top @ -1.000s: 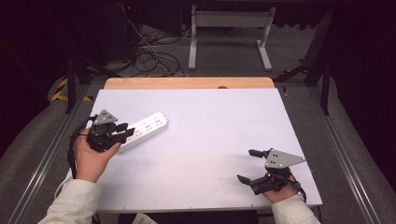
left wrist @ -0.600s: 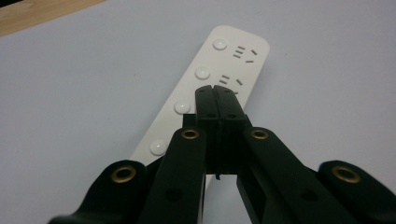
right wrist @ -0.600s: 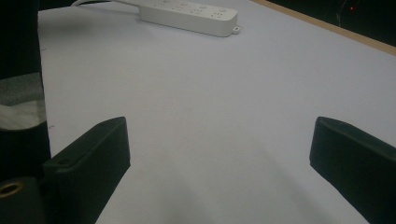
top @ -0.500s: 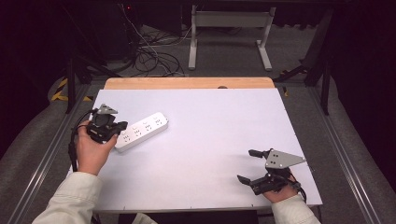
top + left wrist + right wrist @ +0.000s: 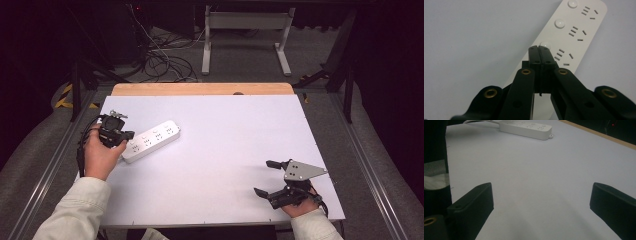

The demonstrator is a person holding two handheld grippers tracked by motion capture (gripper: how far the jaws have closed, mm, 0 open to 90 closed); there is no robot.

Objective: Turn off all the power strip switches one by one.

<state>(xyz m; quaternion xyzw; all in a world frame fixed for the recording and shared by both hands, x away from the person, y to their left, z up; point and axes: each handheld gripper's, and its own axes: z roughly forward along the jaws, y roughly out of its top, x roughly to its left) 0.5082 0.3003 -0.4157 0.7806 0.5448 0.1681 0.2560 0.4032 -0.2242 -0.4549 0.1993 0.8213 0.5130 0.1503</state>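
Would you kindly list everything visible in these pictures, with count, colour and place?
power strip: one, white, on the left part of the table, lying at a slant; round buttons beside its sockets
table: one, white top with a wooden strip along the far edge
cables: a tangle, dark, on the floor beyond the table
metal stand: one, light grey, on the floor beyond the table
left tongs: one, black, shut with nothing between the jaws, tips over a round button near the strip's near end
right tongs: one, black with a grey plate, open, at the table's near right corner
sleeves: two, pale, at the bottom edge
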